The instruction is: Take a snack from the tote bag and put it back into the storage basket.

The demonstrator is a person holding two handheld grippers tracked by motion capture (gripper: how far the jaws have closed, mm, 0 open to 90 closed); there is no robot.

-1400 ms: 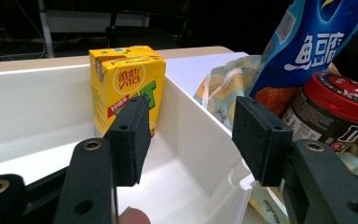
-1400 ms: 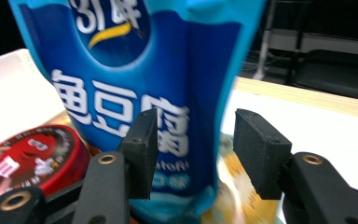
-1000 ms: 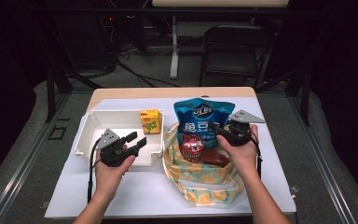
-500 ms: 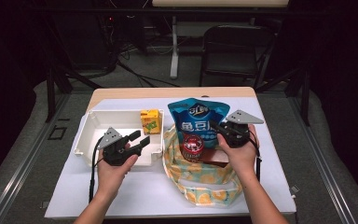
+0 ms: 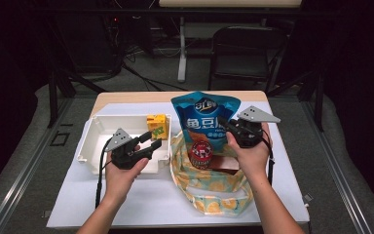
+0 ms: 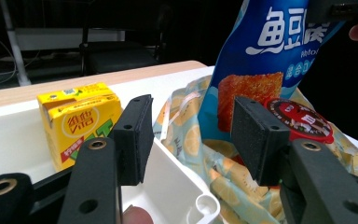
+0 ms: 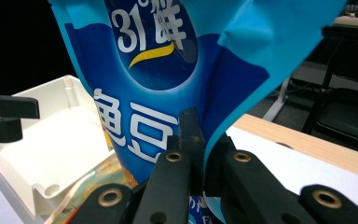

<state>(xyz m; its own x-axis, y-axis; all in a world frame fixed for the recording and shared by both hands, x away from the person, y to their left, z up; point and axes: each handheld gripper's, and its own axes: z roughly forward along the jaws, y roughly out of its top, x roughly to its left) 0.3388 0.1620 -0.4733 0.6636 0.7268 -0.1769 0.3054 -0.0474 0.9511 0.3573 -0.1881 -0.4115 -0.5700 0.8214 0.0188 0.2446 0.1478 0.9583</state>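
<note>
You are pinching the blue snack bag (image 5: 205,119) at its edge between your right gripper's (image 5: 230,127) closed jaws, above the fabric bag (image 5: 214,187), while your left gripper (image 5: 152,145) is hovering half-open and empty just left of it.

My right gripper (image 7: 196,140) pinching the edge of the blue snack bag (image 7: 168,74), bag hanging upright ahead of me, white tray (image 7: 51,140) sitting lower left, wooden tabletop (image 7: 307,144) showing at right.
</note>
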